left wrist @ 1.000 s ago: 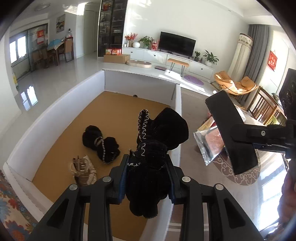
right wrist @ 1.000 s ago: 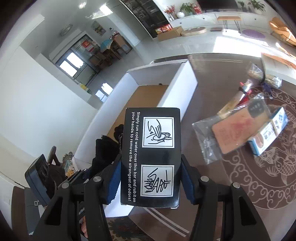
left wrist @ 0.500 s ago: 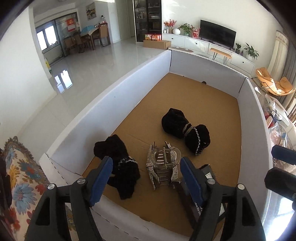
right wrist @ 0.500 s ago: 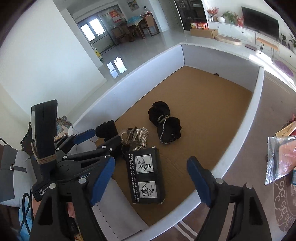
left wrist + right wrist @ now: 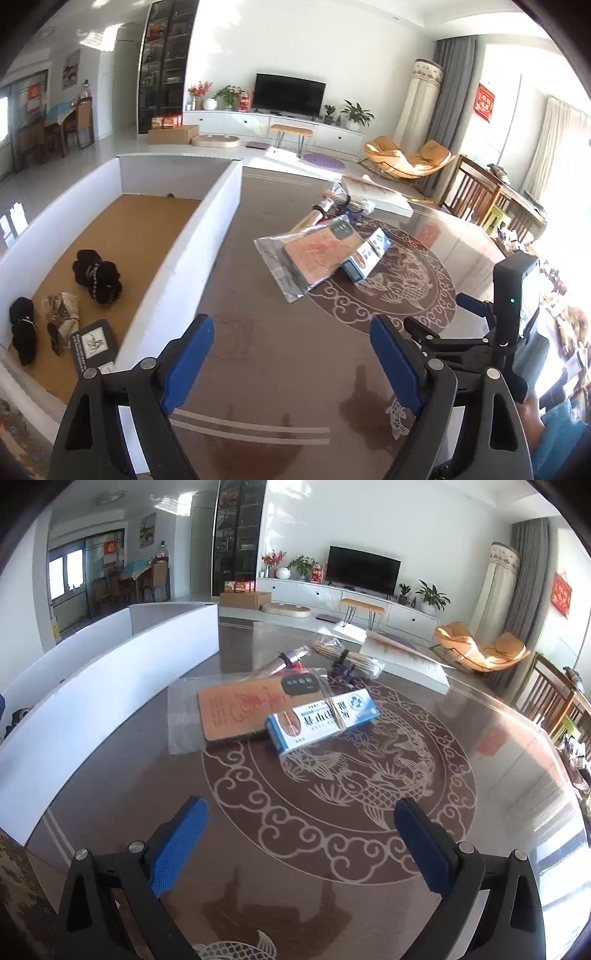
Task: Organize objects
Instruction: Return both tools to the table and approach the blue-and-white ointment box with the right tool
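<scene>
A white box [image 5: 218, 206] with a cardboard floor stands at the table's left. In it lie two black cloth bundles [image 5: 98, 275] [image 5: 22, 332], a beaded hair clip [image 5: 61, 317] and a black printed box [image 5: 92, 345]. On the table lie a bagged phone case [image 5: 314, 254] [image 5: 240, 709], a blue-white carton [image 5: 365, 254] [image 5: 321, 720], a stick bundle [image 5: 347, 657] and a tube [image 5: 288, 661]. My left gripper [image 5: 291, 362] is open and empty above the table. My right gripper [image 5: 301, 842] is open and empty, facing the carton.
A flat white box [image 5: 406, 662] lies at the table's far side. The dark table [image 5: 332, 812] has a white fish pattern. The right gripper's body [image 5: 513, 325] shows at the right of the left wrist view. Wooden chairs [image 5: 480, 195] stand beyond the table.
Both grippers let go of the black bundle and the black printed box inside the white box, then swung right to face the table's loose objects, jaws open.
</scene>
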Available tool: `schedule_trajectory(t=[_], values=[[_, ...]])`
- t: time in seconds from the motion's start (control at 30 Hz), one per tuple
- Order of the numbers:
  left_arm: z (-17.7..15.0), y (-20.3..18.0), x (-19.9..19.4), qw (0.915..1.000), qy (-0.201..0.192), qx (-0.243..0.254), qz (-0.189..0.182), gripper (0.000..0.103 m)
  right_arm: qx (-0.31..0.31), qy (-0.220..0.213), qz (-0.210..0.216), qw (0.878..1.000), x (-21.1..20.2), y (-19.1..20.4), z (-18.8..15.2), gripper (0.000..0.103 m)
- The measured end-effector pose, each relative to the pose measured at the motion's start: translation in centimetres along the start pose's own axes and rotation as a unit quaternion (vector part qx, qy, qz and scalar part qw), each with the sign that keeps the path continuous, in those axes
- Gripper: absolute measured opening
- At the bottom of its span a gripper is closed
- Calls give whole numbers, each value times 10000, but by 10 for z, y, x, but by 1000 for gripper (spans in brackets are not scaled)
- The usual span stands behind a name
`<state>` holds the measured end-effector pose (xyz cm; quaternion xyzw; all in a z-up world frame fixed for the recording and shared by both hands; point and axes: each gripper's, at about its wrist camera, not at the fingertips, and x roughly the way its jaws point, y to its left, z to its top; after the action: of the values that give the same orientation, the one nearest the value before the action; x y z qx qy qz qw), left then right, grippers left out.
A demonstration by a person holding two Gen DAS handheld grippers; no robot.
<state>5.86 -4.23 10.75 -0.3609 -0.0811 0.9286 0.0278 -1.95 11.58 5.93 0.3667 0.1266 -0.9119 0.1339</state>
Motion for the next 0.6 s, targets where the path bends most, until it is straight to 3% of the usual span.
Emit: schedule_trajectory(t=[0.13, 0.27, 0.6], values=[[-23, -49, 28, 9981, 326, 487, -167, 86, 423, 239, -343, 9982, 1, -53, -35, 101], [-44, -69, 56, 9948, 694, 720, -178, 86, 946, 376, -451, 9938, -2, -84, -61, 101], [-58, -65, 90, 9931, 894, 757, 88, 86, 1494, 414, -444, 9869, -4, -105, -78, 101]])
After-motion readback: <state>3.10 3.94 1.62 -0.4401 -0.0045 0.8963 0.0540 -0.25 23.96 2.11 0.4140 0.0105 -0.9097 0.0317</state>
